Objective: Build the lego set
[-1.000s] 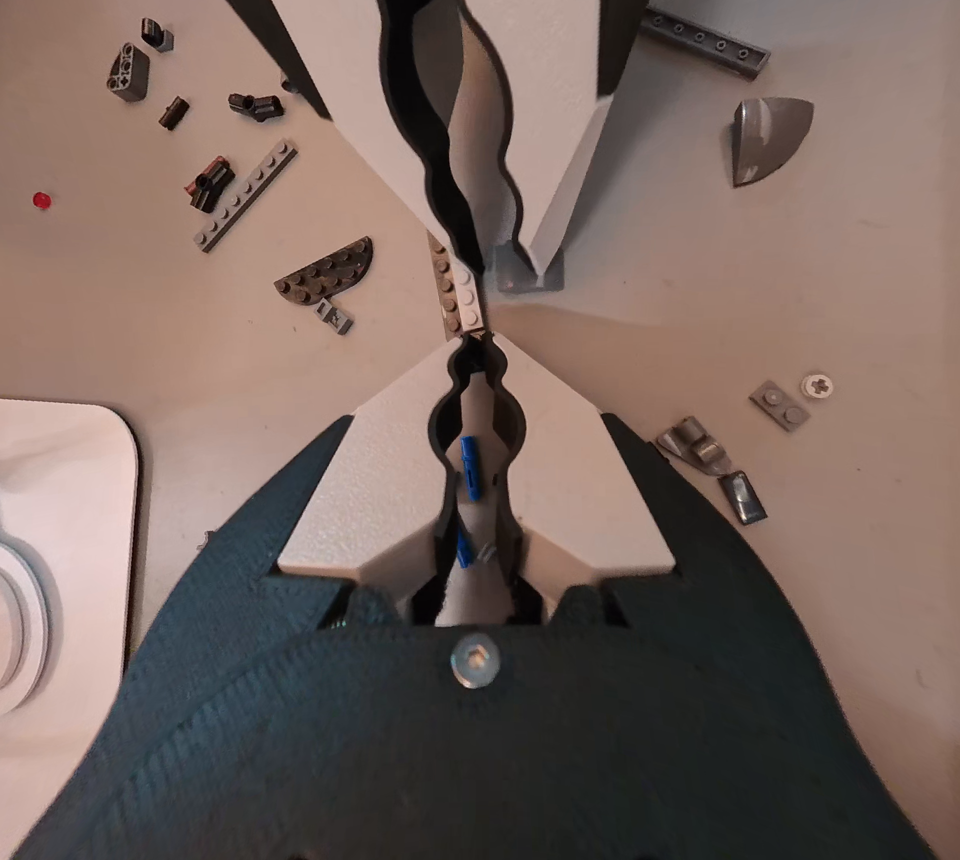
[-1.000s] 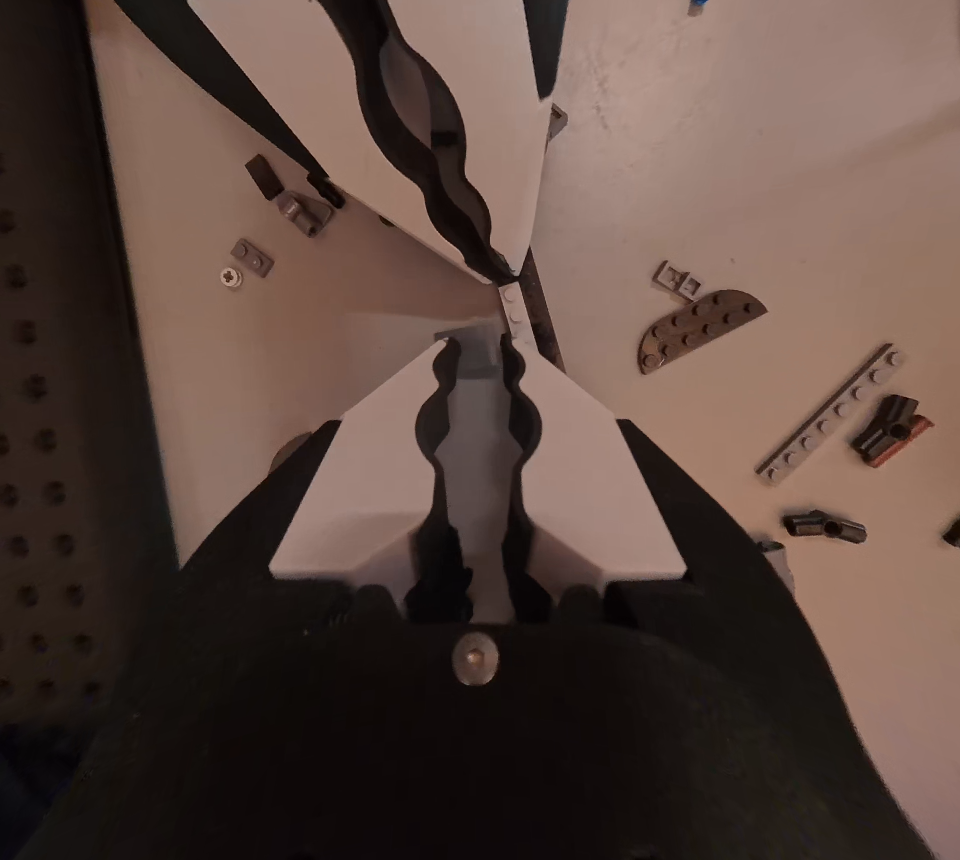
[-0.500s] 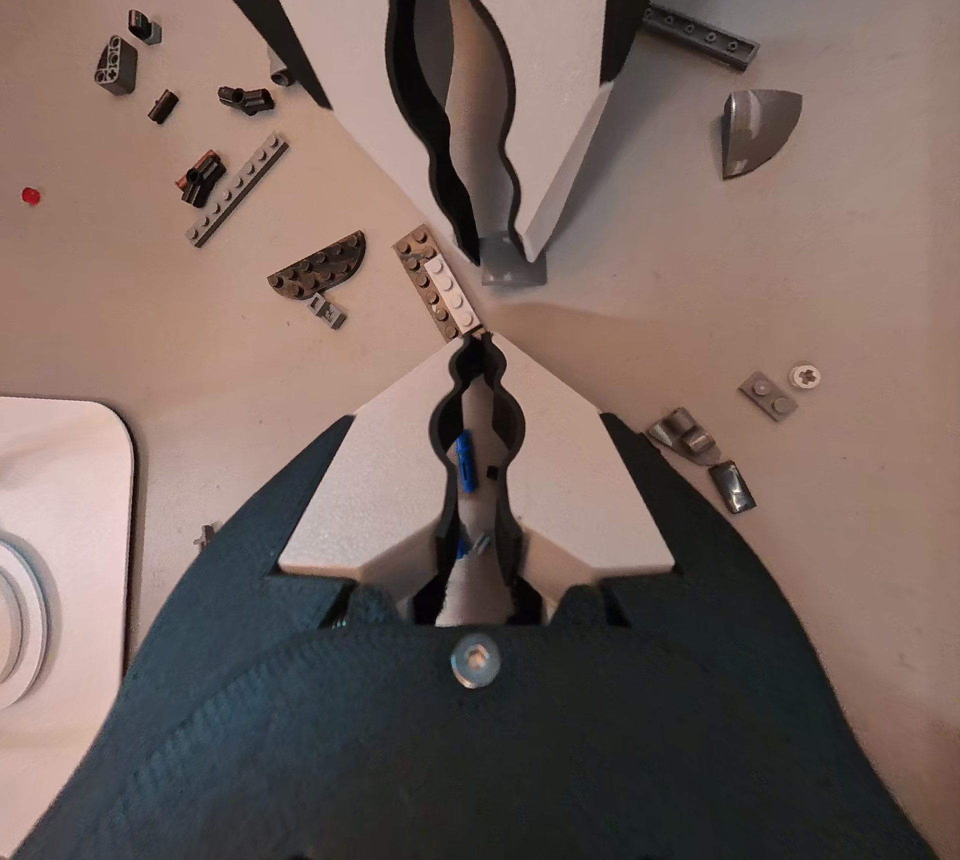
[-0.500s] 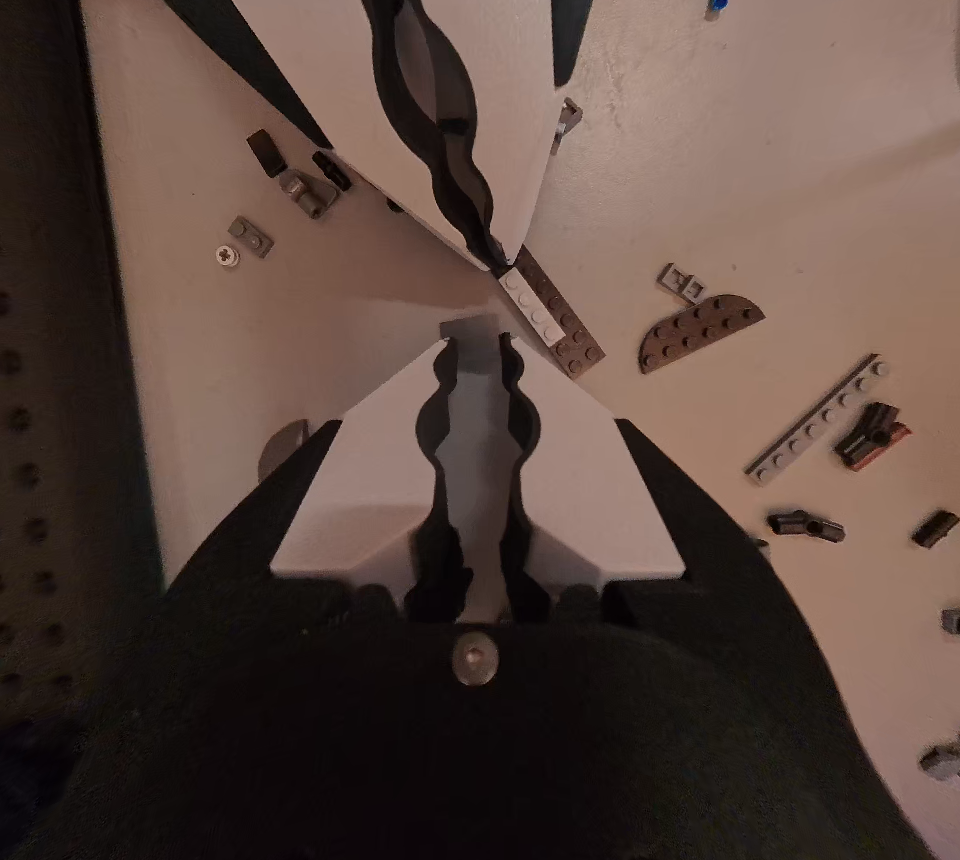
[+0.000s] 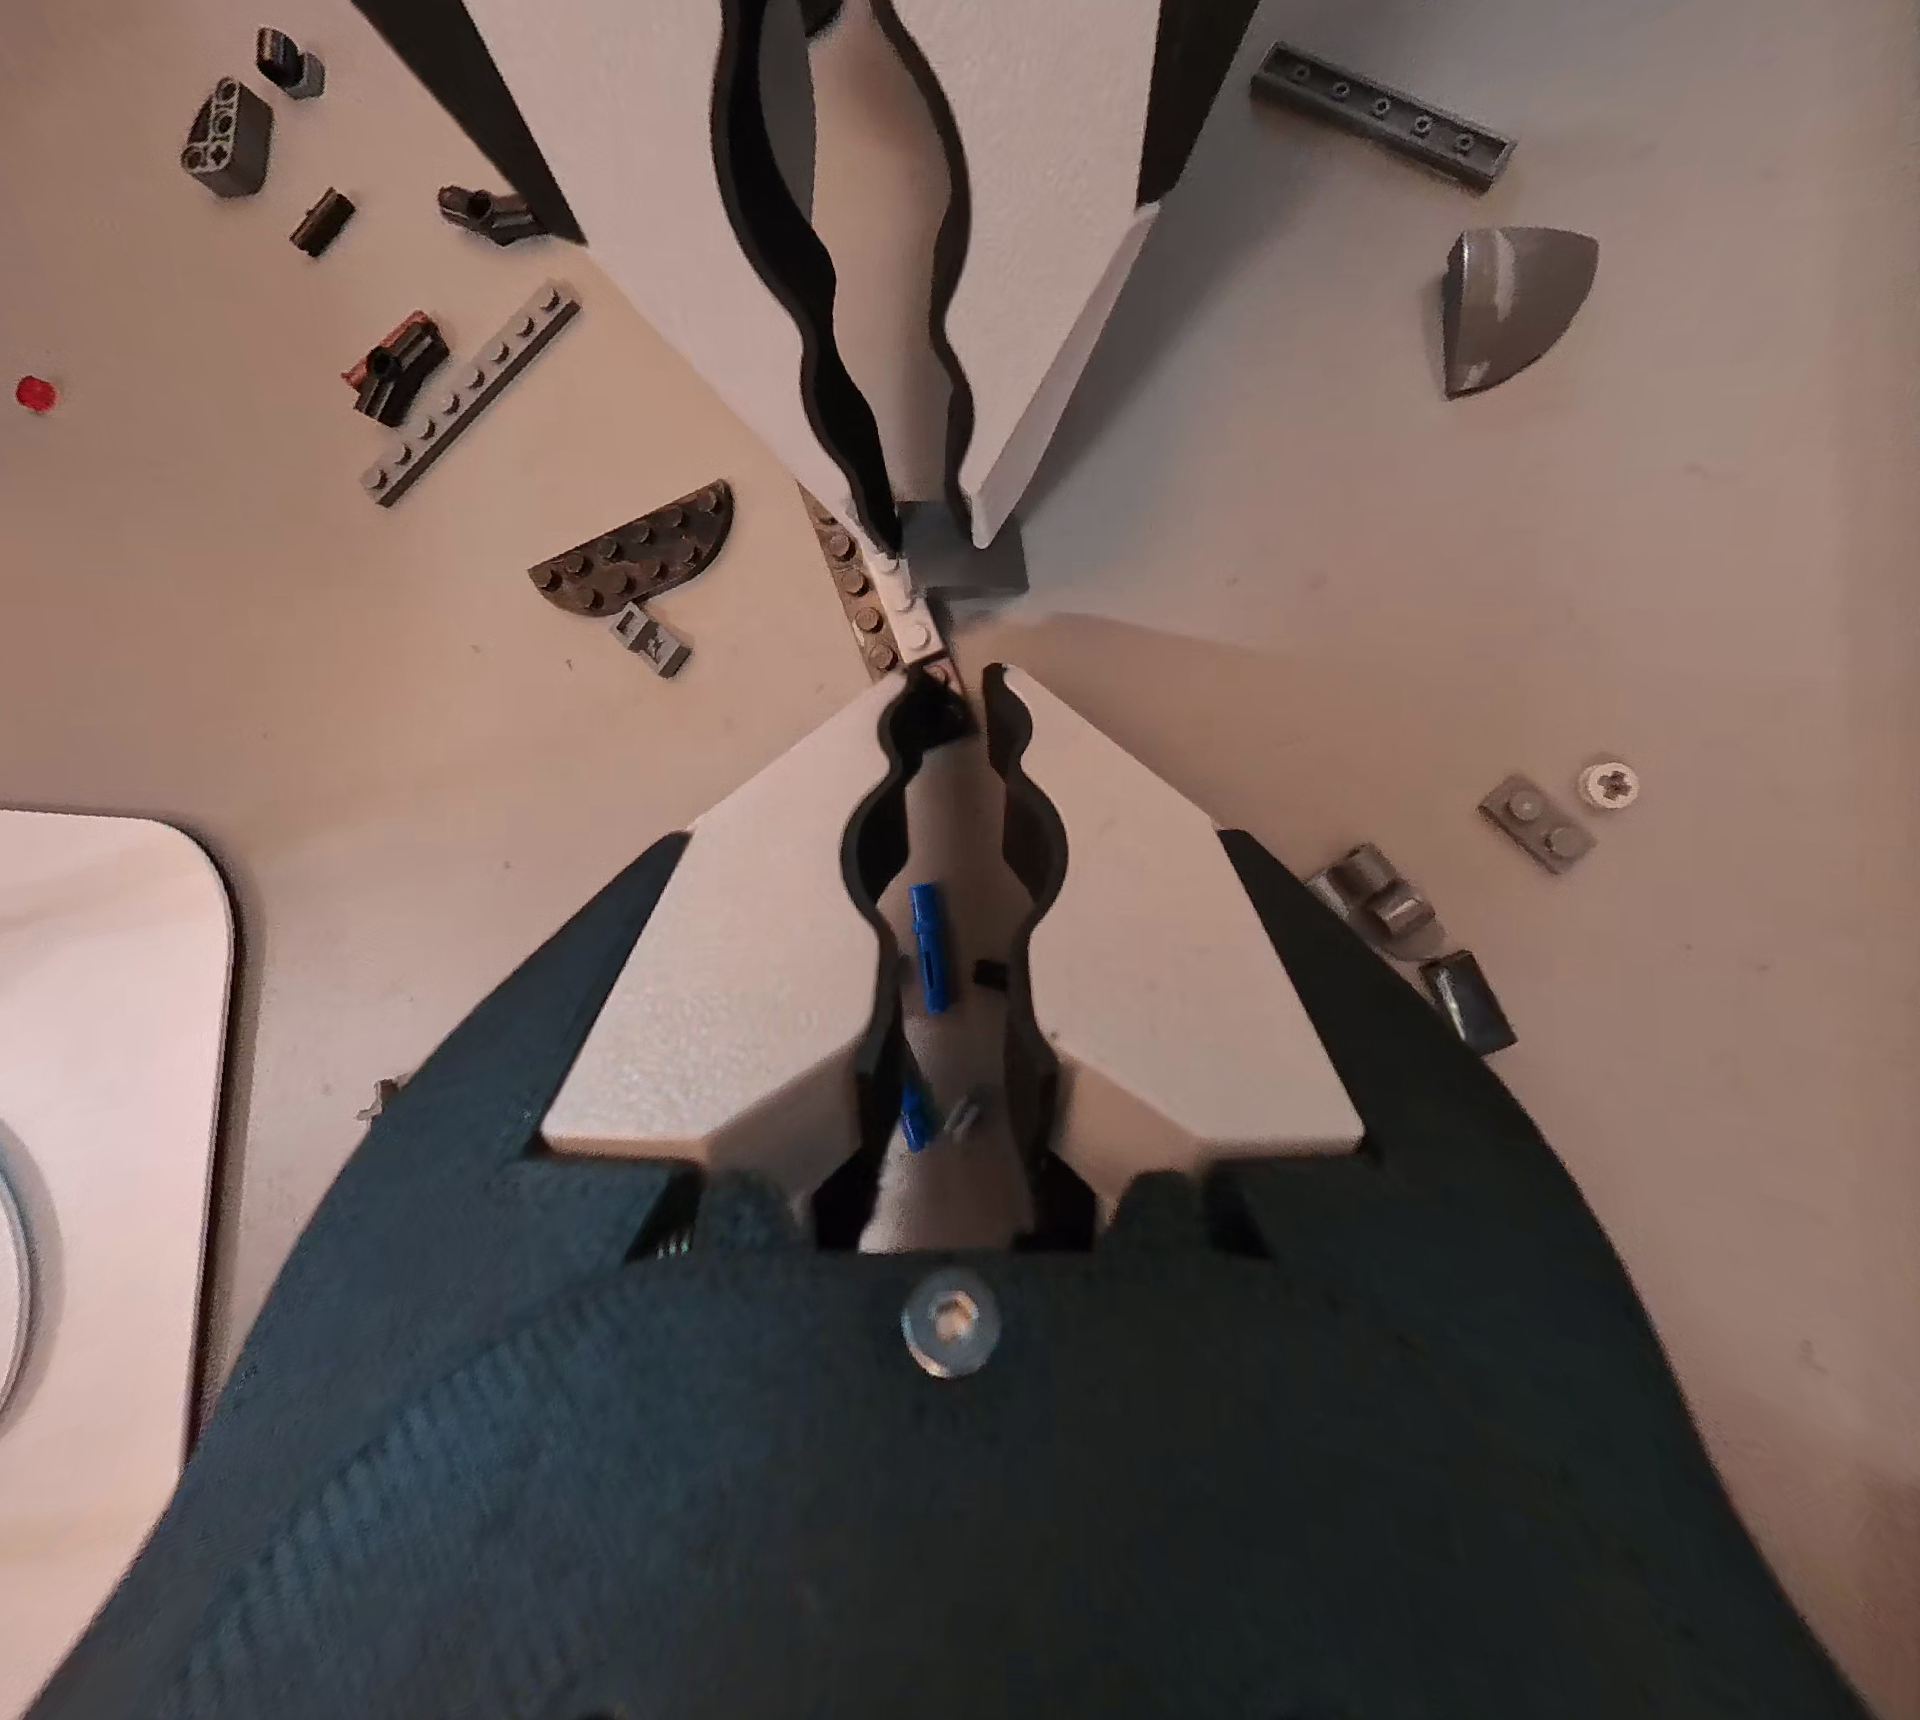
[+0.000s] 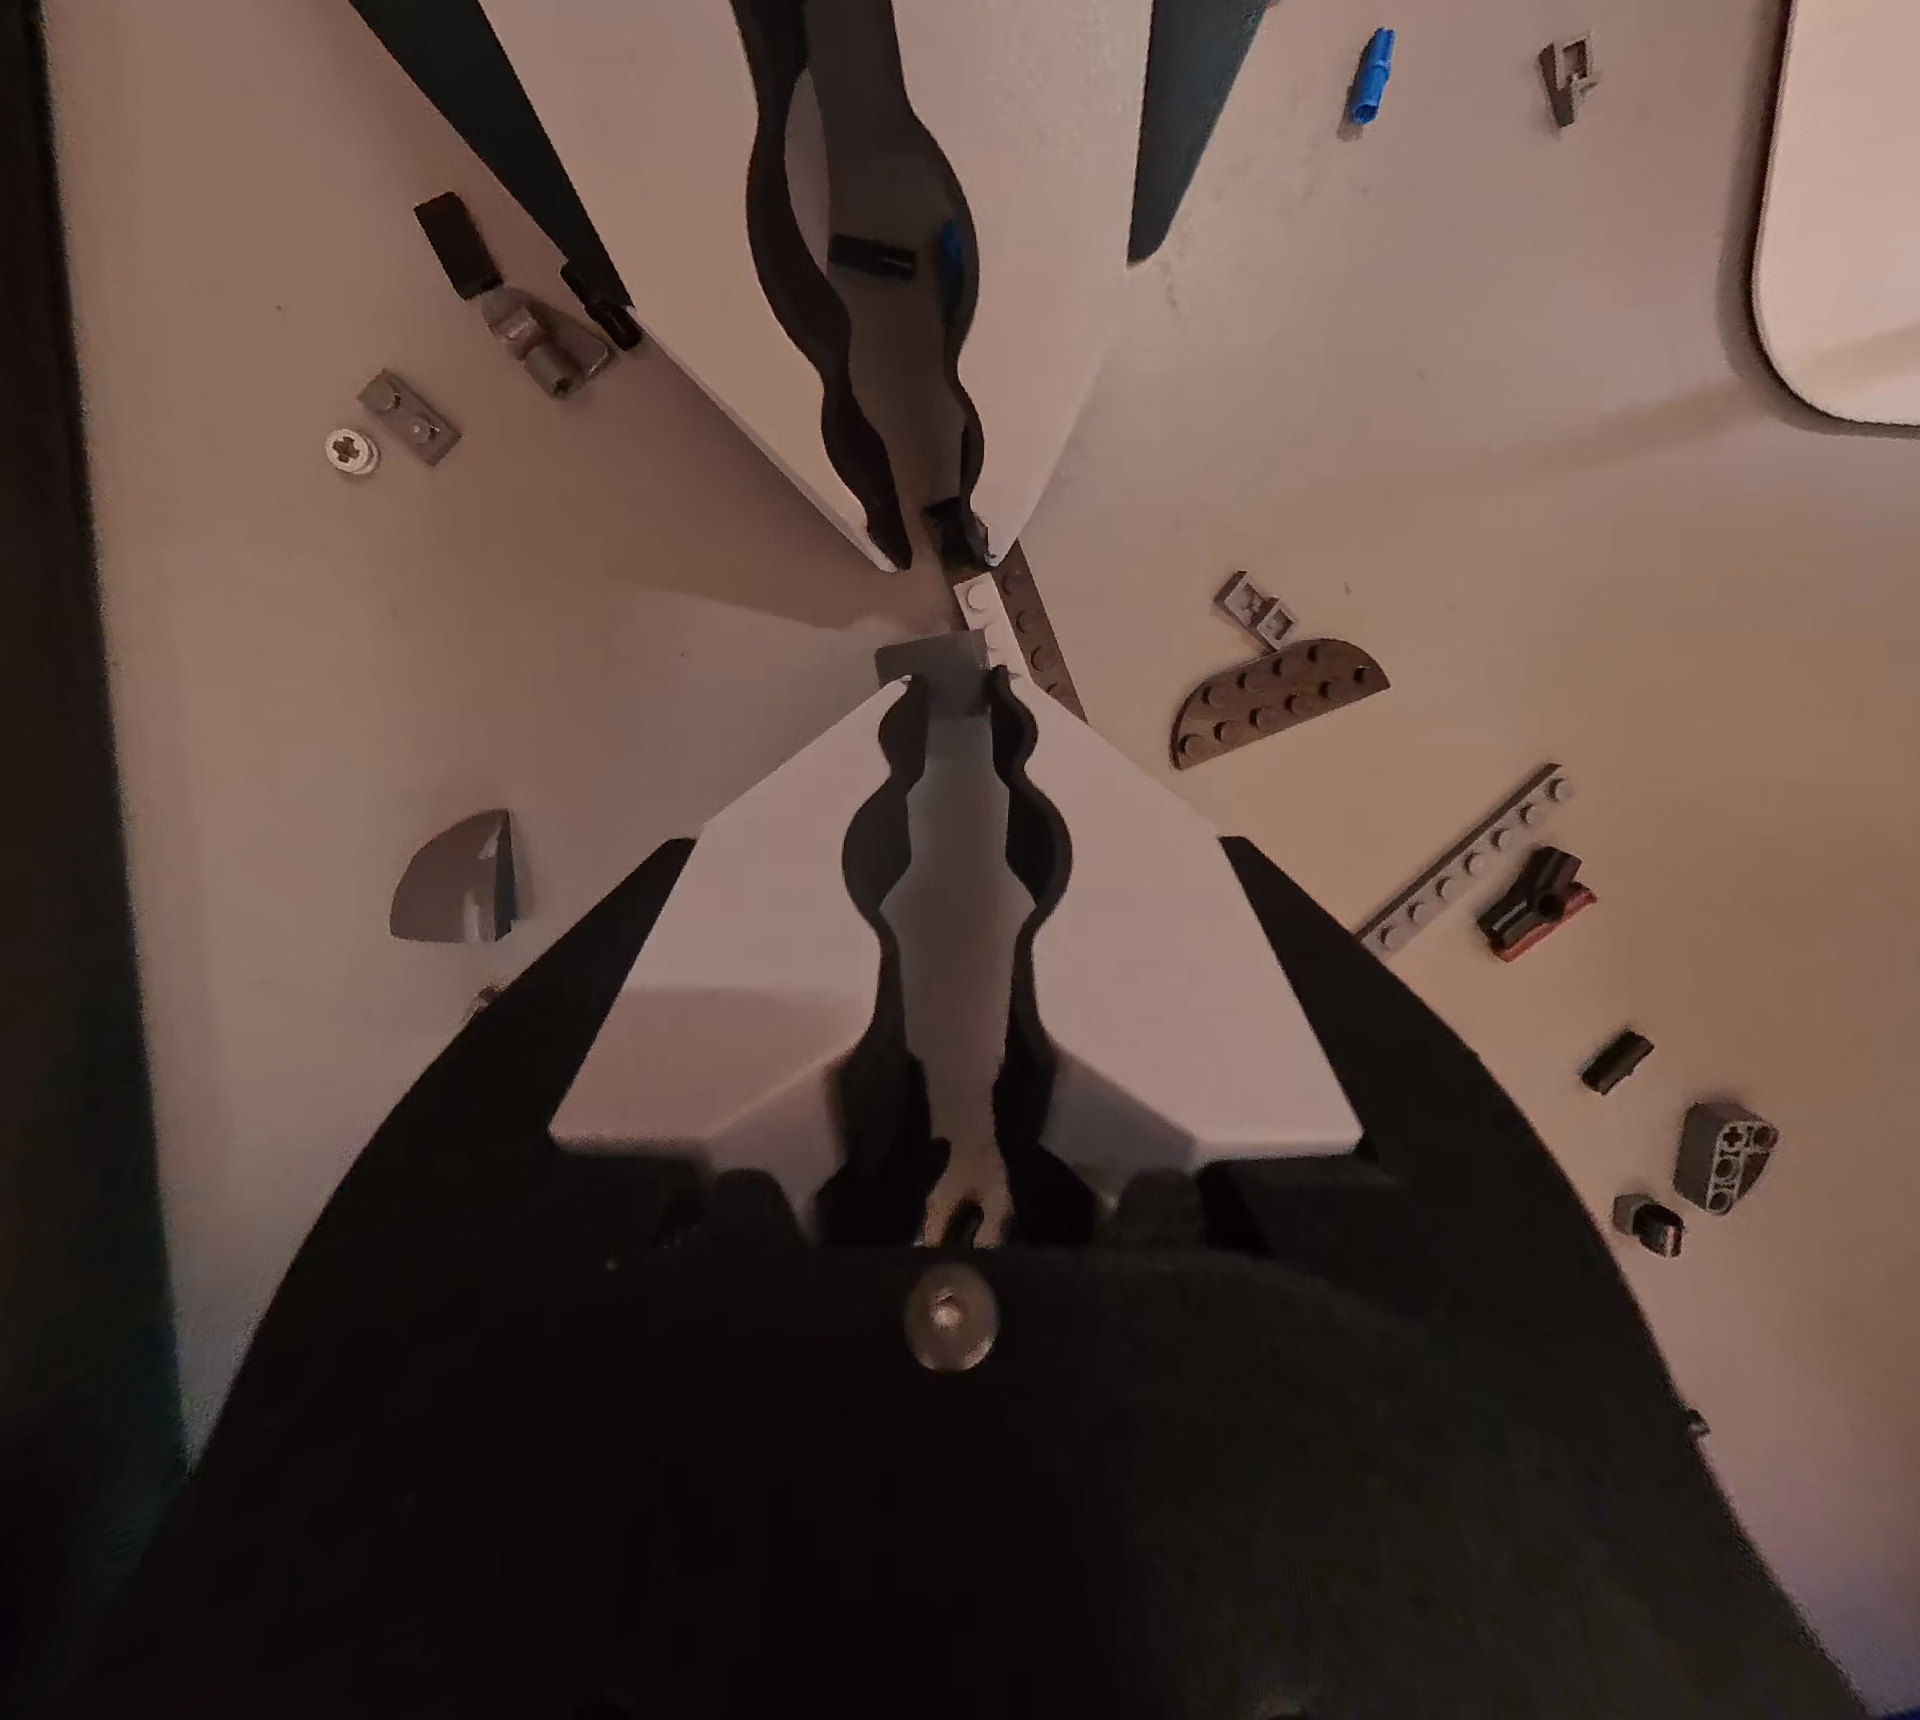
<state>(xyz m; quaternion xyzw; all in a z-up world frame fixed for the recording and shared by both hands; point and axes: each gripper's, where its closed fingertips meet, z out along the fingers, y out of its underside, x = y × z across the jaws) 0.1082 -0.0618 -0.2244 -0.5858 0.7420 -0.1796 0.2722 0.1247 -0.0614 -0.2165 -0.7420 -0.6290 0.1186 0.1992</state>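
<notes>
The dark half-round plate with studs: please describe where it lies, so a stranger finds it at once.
In the left wrist view, start where the two grippers' tips meet mid-table and look left. The dark half-round plate lies there, with a small grey bracket at its lower edge. Unlike the long grey strip farther left, it has one curved side.

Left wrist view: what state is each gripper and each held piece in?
left gripper: shut on the brown plate's end.
right gripper: shut on the grey tile.
brown plate: held, white strip on top.
grey tile: held against the plate, seating unclear.
</notes>
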